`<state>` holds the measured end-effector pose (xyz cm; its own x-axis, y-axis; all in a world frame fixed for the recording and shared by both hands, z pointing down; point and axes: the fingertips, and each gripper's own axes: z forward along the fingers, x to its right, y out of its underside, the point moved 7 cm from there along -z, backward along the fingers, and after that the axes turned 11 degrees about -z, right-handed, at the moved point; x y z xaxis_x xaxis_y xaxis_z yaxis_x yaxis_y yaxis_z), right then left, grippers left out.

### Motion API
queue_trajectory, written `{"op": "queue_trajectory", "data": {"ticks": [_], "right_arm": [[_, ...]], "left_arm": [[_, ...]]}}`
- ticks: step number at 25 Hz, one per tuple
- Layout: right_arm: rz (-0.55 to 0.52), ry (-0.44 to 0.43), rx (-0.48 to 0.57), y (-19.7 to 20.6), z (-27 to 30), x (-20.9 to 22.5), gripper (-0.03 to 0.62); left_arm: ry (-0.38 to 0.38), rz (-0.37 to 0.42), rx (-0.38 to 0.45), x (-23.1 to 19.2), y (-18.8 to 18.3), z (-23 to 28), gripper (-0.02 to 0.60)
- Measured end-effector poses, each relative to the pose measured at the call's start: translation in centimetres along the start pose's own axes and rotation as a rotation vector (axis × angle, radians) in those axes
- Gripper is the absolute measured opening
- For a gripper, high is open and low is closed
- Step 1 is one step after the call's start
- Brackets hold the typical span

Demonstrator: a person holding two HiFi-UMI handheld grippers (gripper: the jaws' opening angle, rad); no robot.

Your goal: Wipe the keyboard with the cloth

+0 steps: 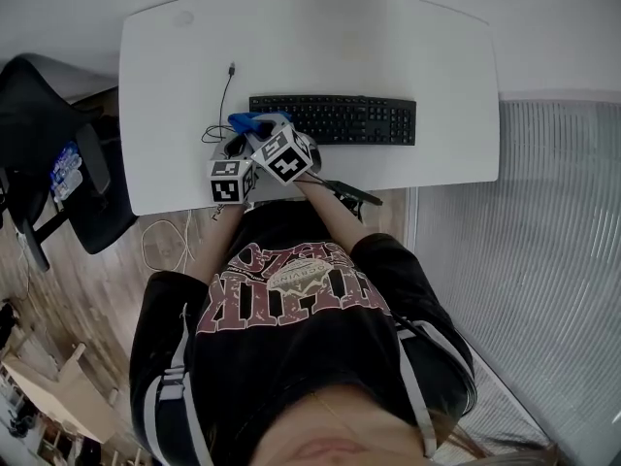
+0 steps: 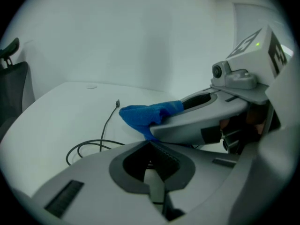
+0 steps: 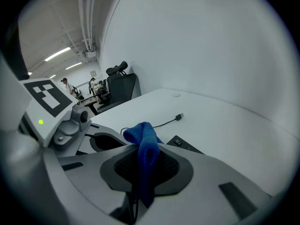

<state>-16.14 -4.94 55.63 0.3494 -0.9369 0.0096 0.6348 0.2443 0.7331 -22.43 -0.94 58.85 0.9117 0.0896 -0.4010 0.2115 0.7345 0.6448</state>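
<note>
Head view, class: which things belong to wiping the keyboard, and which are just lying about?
In the job: keyboard; blue cloth; right tool, shut on the cloth.
Lying about: loose cable; office chair; left tool, shut on nothing.

surface: white table [image 1: 320, 47] | keyboard [image 1: 335, 119] near front edge | black cable [image 1: 226, 90] left of it

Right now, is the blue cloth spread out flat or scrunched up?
Scrunched up. The cloth is bunched into a thick fold, pinched in the jaws of the right hand-held gripper.
</note>
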Motion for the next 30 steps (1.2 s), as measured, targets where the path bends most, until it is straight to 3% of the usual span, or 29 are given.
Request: {"op": "queue_trajectory", "data": {"ticks": [20,30], "right_arm": [[-0.028,0.050,-0.028,2.0,-1.9,1.4,0.064],[0.030,0.099,-0.031,4.1,-4.0,3.1,0.064]], "left_arm": [[-0.045,-0.035,0.014,-0.1,0.3,0.2,0.029],[-0.074,-0.021,0.013,0.1,0.4,0.3,0.029]]}}
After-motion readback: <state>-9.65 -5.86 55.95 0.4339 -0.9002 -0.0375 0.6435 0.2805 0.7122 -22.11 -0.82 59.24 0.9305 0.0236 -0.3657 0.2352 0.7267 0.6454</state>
